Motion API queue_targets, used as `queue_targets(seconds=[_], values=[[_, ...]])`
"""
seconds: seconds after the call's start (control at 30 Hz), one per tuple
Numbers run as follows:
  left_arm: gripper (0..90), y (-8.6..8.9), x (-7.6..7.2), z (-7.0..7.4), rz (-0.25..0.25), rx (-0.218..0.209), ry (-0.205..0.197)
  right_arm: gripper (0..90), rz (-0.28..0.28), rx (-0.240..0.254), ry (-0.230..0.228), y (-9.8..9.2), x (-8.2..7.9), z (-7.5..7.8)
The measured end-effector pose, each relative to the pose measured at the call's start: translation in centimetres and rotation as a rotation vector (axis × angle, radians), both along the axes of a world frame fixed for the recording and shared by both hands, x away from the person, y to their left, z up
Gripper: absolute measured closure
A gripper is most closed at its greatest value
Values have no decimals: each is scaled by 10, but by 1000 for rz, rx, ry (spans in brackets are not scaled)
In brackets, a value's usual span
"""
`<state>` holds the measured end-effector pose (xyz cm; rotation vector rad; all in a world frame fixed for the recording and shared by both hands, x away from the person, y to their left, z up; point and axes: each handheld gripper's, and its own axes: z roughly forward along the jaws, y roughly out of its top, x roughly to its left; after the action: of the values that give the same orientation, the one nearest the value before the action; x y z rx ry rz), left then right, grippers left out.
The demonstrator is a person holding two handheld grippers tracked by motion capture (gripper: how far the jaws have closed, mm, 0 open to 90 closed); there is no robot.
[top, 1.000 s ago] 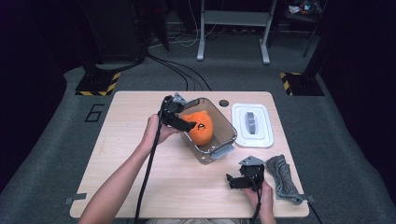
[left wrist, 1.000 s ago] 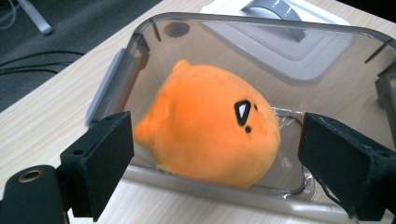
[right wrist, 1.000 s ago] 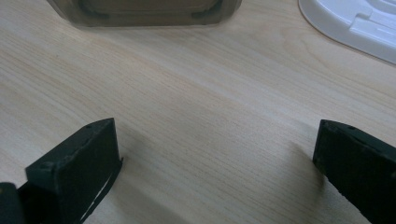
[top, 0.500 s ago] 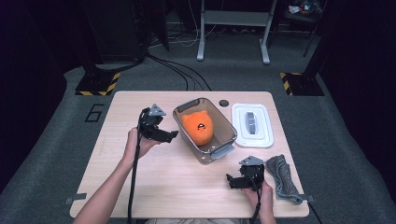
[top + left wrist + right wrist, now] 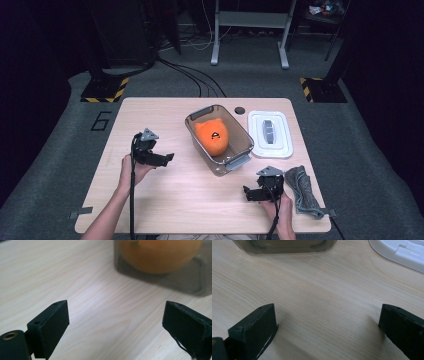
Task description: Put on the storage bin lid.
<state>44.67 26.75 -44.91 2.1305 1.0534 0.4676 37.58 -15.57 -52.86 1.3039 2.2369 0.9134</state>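
Both claws are standing wide and holding nothing: the left claw (image 5: 169, 157) is hovering over the bare wood at the left of the surface (image 5: 150, 210), pointing right toward the clear container (image 5: 238, 137), and the right claw (image 5: 247, 192) is resting low at the near edge, just left of the grey cloth (image 5: 302, 192). In the left gripper view its jaws are spread far apart over the wood, with the container's smoky wall (image 5: 175, 282) and the orange toy (image 5: 160, 255) looming behind it at the far side. The orange toy (image 5: 212, 136) is lying inside the container, in its far half, near the middle of the surface. The white lid (image 5: 270, 134) is sitting flat just to the right of the container, apart from it, so the box is standing uncovered. By my judgement the work in hand is boxing up the toy, and closing it looks like the step to come. What could go wrong is mostly about the lid: it is lying flat with little edge to pinch, so a claw coming at it low may be pushing it along the surface or off the right edge instead of lifting it. The container looks light and is sitting loose, so a bump from either claw could be skewing it. A toy bulging above the rim might also be keeping the lid from seating.
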Motion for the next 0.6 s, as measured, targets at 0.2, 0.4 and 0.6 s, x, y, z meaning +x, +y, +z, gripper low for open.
queue_targets(seconds=[0.2,0.4,0.6], values=[[51,15,-3,-29,63,-15,38,5,-29,9,13,1,2,6],[35,24,-3,-53,114,1,57,11,-52,15,-12,-7,6,23],[20,32,0,-66,137,13,66,14,-92,23,-34,-18,14,42]])
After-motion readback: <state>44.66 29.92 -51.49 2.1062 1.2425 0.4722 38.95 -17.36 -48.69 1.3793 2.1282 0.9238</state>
